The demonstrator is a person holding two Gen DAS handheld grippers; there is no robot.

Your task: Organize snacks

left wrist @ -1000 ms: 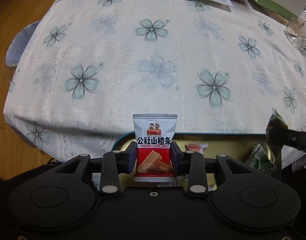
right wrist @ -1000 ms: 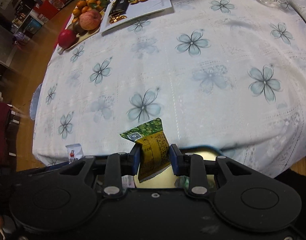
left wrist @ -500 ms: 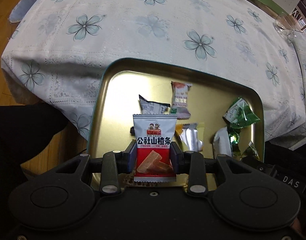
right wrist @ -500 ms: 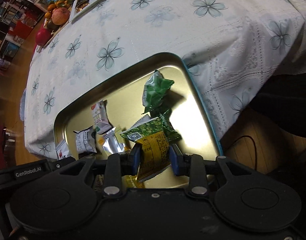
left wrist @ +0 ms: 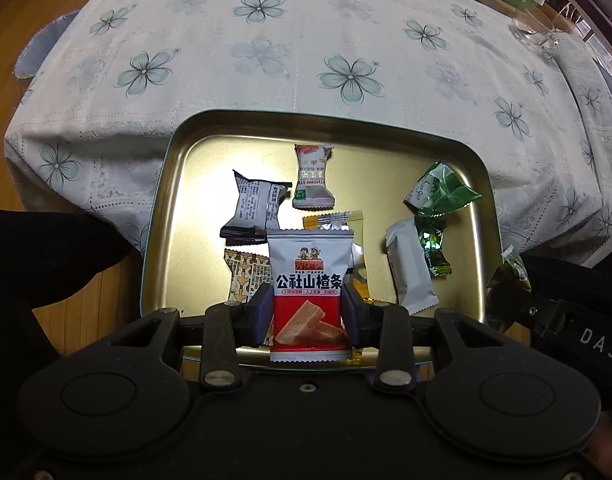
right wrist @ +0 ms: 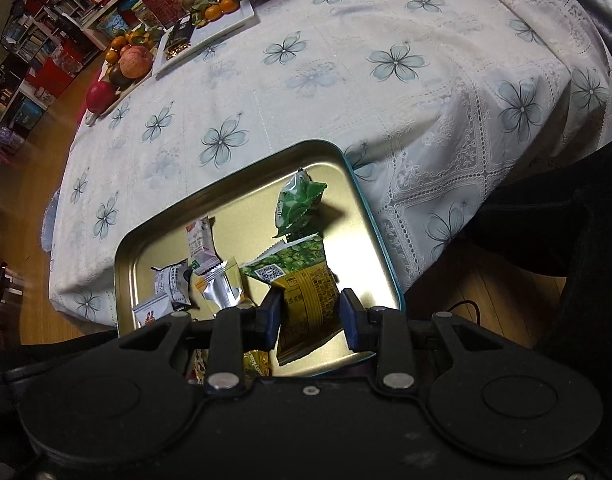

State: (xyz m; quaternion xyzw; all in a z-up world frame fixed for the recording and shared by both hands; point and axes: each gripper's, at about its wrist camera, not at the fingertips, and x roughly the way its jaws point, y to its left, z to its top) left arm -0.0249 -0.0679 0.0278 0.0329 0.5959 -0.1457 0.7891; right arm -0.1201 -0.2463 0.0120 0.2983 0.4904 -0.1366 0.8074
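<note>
Where the gold tin [left wrist: 162,216] sits below the tabletop's [left wrist: 306,60] near edge, we count about eight loose snack packets in it: one grey-black [left wrist: 255,205], one white-and-red [left wrist: 312,178], one silver-and-orange [left wrist: 338,222], one patterned brown [left wrist: 246,276], one plain white [left wrist: 410,266], two green [left wrist: 442,190] ones, and a yellow scrap half hidden behind our held packet; the exact count under the grippers we cannot tell. Two more packets are in our grippers.

Our left gripper [left wrist: 308,316] has the white-and-red hawthorn packet [left wrist: 308,280] upright between its jaws, which are opening; the pads sit at the packet's edges, over the tin's near side. Our right gripper [right wrist: 310,314] is narrowly set and grips a green-and-yellow packet [right wrist: 306,296], tilted, over the tin's right half, near the upright green packet.

In the right wrist view the tin [right wrist: 386,264] shows a teal outer rim. The tabletop wears a white lace cloth [right wrist: 346,80] printed with pale blue flowers. At its far side we see one white tray [right wrist: 222,26] with oranges and dark wrappers, one board of fruit [right wrist: 126,64] with an apple, and one clear glass [left wrist: 534,32]. The floor [right wrist: 30,148] is wood, and cluttered shelves [right wrist: 38,40] line the room's far left. Dark clothing [left wrist: 38,272] of the person borders the tin.
</note>
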